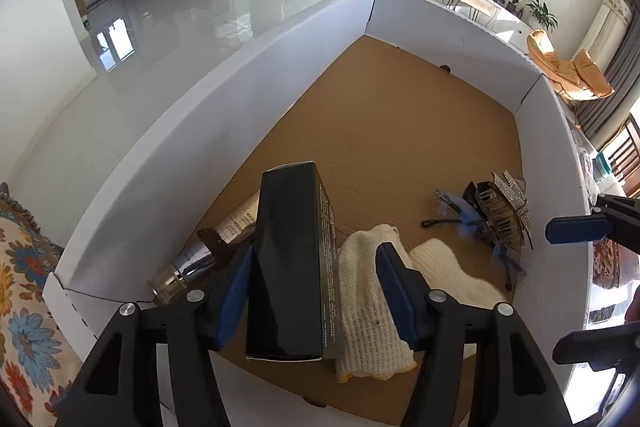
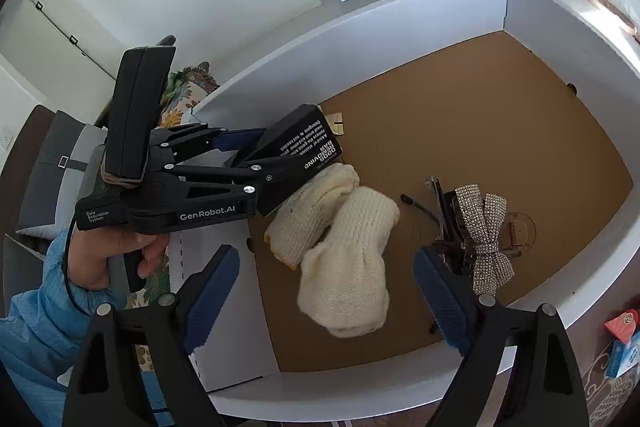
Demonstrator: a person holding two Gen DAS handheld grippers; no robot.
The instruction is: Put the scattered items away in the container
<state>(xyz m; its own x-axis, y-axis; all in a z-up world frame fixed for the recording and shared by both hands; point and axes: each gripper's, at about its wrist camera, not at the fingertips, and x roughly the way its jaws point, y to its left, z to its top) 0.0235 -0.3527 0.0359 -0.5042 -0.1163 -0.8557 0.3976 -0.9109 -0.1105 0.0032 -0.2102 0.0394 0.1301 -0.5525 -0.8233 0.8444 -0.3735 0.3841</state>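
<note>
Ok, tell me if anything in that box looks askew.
The black carton stands tilted between the left tongs, its far end raised, not flat like the cream gloves beside it.

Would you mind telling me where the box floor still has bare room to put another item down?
The far half of the cardboard floor, up to the far white walls, is bare. The near end is crowded: black carton, gloves, tube, and hair clips by the right-hand wall.
</note>
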